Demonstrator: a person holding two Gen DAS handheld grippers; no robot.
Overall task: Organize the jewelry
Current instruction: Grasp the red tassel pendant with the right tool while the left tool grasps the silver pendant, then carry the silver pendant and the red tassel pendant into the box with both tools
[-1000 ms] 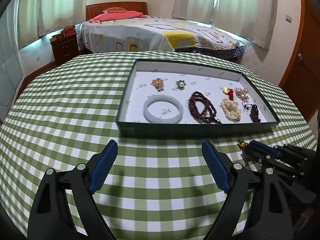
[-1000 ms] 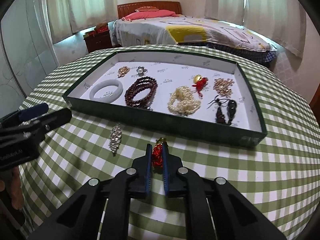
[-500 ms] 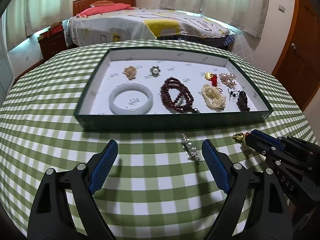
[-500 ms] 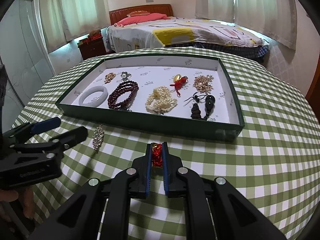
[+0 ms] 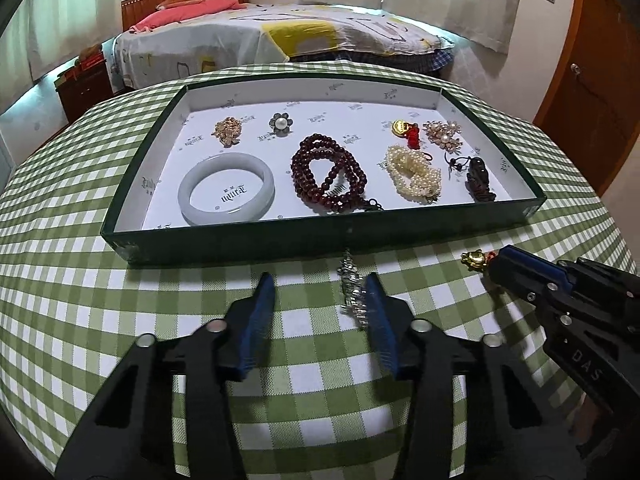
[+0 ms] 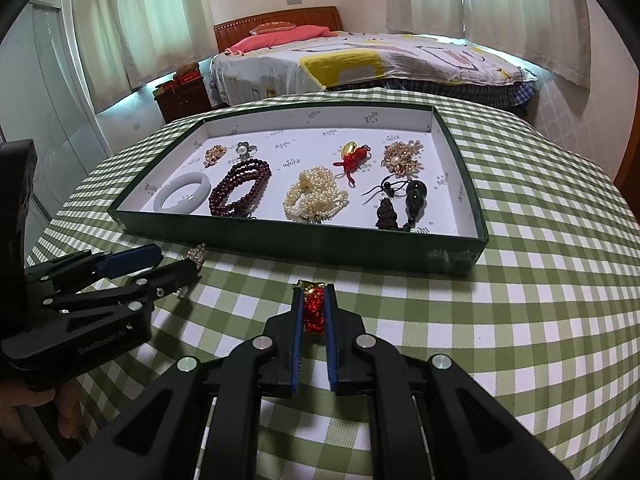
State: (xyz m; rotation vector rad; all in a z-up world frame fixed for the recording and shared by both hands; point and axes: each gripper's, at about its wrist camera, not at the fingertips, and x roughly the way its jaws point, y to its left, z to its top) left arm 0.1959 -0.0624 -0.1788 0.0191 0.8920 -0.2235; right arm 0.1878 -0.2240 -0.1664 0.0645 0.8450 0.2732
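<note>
A silver rhinestone brooch (image 5: pixel 352 290) lies on the checked cloth just in front of the green tray (image 5: pixel 240 238). My left gripper (image 5: pixel 319 282) is low over the cloth and its jaws are closing. The brooch is between them, against the right finger (image 5: pixel 378 316) and well apart from the left one. In the right wrist view the left gripper (image 6: pixel 176 260) is at the left with the brooch (image 6: pixel 195 254) at its tips. My right gripper (image 6: pixel 314 292) is shut on a red and gold charm (image 6: pixel 314 314), whose gold end (image 5: pixel 474 259) sticks out past the tips.
The tray (image 6: pixel 320 242) holds a white bangle (image 5: pixel 226 188), dark red beads (image 5: pixel 328 178), a pearl strand (image 5: pixel 414 174), gold brooches, a red-knotted gold charm and dark pendants (image 6: pixel 400 204). The round table drops away on all sides. A bed stands behind.
My left gripper has moved right and down to the silver brooch, and its jaws have narrowed around it. The right gripper still clamps the red charm and has edged slightly nearer the tray.
</note>
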